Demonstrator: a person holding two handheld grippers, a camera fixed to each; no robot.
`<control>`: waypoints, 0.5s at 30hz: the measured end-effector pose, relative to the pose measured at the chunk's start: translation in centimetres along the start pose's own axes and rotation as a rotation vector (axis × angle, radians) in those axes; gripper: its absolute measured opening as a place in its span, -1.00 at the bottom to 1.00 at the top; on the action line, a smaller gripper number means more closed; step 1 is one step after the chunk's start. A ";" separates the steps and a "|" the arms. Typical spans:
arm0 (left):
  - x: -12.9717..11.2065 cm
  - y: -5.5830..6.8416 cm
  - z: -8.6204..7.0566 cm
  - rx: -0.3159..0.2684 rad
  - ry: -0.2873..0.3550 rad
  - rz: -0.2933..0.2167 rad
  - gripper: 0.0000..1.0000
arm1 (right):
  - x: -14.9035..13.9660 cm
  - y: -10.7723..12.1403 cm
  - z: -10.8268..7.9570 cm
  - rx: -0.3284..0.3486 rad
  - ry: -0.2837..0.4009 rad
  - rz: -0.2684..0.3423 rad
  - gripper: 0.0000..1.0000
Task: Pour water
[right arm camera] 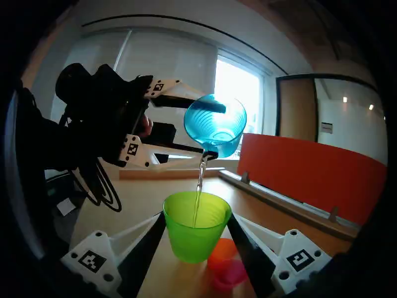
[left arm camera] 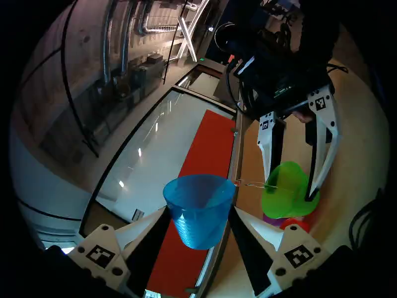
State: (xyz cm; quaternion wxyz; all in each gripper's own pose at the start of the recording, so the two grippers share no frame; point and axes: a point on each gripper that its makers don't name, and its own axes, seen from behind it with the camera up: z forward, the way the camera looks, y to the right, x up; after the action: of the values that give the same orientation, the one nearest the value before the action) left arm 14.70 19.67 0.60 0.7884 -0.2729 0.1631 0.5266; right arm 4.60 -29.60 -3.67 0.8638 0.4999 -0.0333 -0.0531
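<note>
My left gripper (left arm camera: 198,218) is shut on a blue cup (left arm camera: 199,214), which is tipped on its side. A thin stream of water (right arm camera: 199,191) runs from its rim into a green cup (right arm camera: 195,232). My right gripper (right arm camera: 196,236) is shut on that green cup and holds it upright. In the right gripper view the blue cup (right arm camera: 216,124) hangs tilted above the green one, pinched by the left gripper (right arm camera: 212,130). In the left gripper view the green cup (left arm camera: 285,189) sits between the fingers of the right gripper (left arm camera: 292,186).
An orange cup (right arm camera: 223,252) and a pink cup (right arm camera: 231,274) stand on the wooden table (right arm camera: 134,218) just behind the green cup. A red partition (right arm camera: 317,174) runs along the table's far edge. Black cables (right arm camera: 101,191) hang from the left gripper.
</note>
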 end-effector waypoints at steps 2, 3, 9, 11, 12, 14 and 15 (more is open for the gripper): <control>0.1 -0.1 0.0 0.001 0.001 0.006 0.62 | 0.0 0.0 0.0 -0.001 0.000 0.001 0.81; 0.2 -0.1 0.0 0.001 0.002 0.008 0.62 | 0.0 0.1 0.0 -0.001 0.000 0.001 0.81; 0.3 -0.1 0.0 0.003 0.004 0.025 0.62 | -0.1 0.1 0.0 -0.001 0.001 -0.001 0.81; 0.4 0.0 -0.1 0.002 0.005 0.031 0.62 | 0.0 0.1 -0.1 -0.002 0.001 -0.001 0.81; 0.5 0.1 -0.1 0.001 0.006 0.034 0.62 | 0.0 0.1 -0.1 -0.002 0.001 -0.001 0.81; 0.5 0.1 0.0 0.000 0.006 0.041 0.62 | 0.0 0.2 -0.1 -0.002 0.002 0.000 0.81; 0.6 0.1 0.0 0.000 0.006 0.044 0.62 | 0.0 0.2 -0.1 -0.002 0.002 0.000 0.81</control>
State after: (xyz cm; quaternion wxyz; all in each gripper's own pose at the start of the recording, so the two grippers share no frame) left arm 14.83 20.10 0.24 0.7760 -0.2710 0.1713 0.5431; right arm 4.57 -29.44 -3.55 0.8644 0.4990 -0.0324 -0.0528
